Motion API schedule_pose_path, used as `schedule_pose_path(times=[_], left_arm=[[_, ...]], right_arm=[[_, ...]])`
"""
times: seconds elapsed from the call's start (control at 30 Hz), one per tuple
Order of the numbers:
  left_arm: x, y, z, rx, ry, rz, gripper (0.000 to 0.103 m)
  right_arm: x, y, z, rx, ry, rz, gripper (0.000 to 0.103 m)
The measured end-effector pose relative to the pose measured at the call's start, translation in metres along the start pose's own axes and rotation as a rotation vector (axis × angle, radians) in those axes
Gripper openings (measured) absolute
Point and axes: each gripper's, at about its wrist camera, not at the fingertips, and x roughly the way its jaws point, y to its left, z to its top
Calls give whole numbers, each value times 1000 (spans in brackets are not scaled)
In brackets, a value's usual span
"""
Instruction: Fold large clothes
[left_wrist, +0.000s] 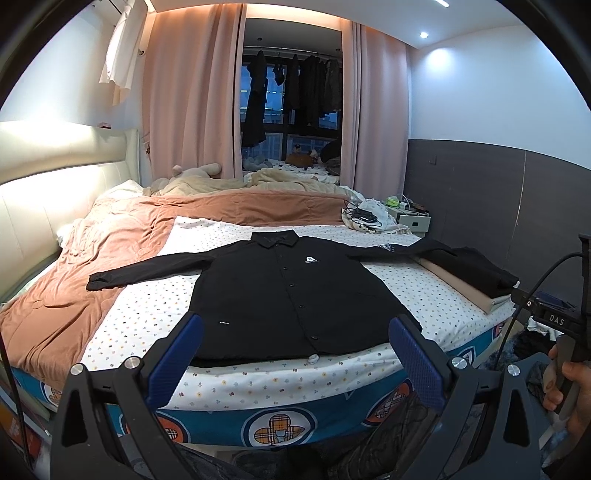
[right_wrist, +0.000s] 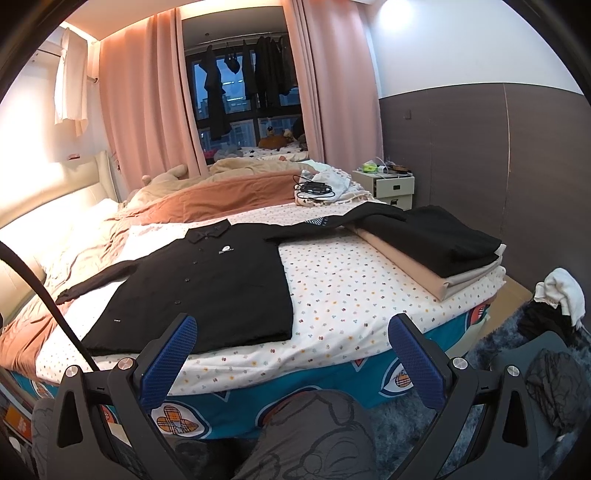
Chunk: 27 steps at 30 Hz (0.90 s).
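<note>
Bed: black shirt flat, collar twd window; both grippers spread.

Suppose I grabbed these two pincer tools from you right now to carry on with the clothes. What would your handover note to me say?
Left gripper: open, empty, held off the near edge of the bed, pointing at the shirt's hem.
Right gripper: open, empty, also short of the bed, to the right of the shirt.
Black long-sleeved shirt: flat, front up, buttoned, both sleeves spread wide. Its right-hand sleeve end lies on the folded stack.
Done: shirt laid out; a stack of folded clothes sits at the bed's right corner.
Left: every fold on this shirt, probably sleeves in first, then add it to the stack.
</note>
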Motion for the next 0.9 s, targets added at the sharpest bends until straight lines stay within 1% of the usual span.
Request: schedule_pose_path(times=[0.9], left_arm=[[-13,7,-7,-1,-12,3,103]], right_arm=[[-8,4,-5,-3,-8,7,103]])
